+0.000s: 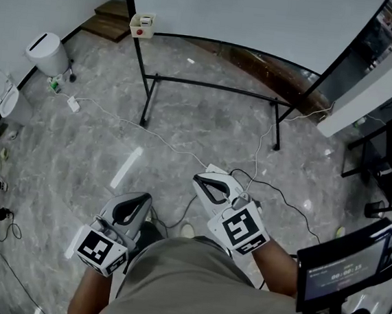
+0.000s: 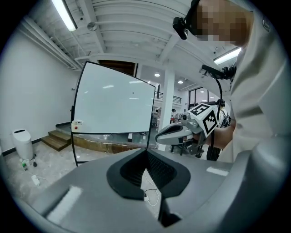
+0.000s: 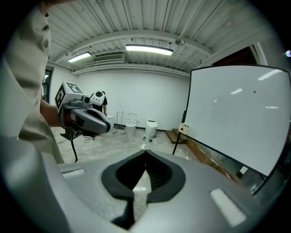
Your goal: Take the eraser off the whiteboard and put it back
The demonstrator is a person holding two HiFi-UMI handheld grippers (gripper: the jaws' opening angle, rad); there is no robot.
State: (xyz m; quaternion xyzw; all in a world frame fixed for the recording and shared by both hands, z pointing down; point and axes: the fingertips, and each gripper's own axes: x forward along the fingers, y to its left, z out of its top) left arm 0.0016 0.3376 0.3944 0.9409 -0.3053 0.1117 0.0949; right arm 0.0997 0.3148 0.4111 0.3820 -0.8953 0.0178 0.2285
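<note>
One white bin (image 1: 46, 52) stands on the floor by the left wall. Its lid is shut, so what is inside cannot be seen. Just beside it along the same wall stands one toilet (image 1: 8, 99). One whiteboard (image 1: 251, 13) stands on a black stand, and the single eraser (image 1: 142, 25) sits at the board's lower left corner, against the frame. There are two grippers, both held low in front of the person and well apart from the board. The left gripper (image 2: 146, 151) has its jaws pressed together with nothing between them. The right gripper (image 3: 145, 154) is also closed and empty. A white cable (image 1: 117, 119) trails across the floor.
</note>
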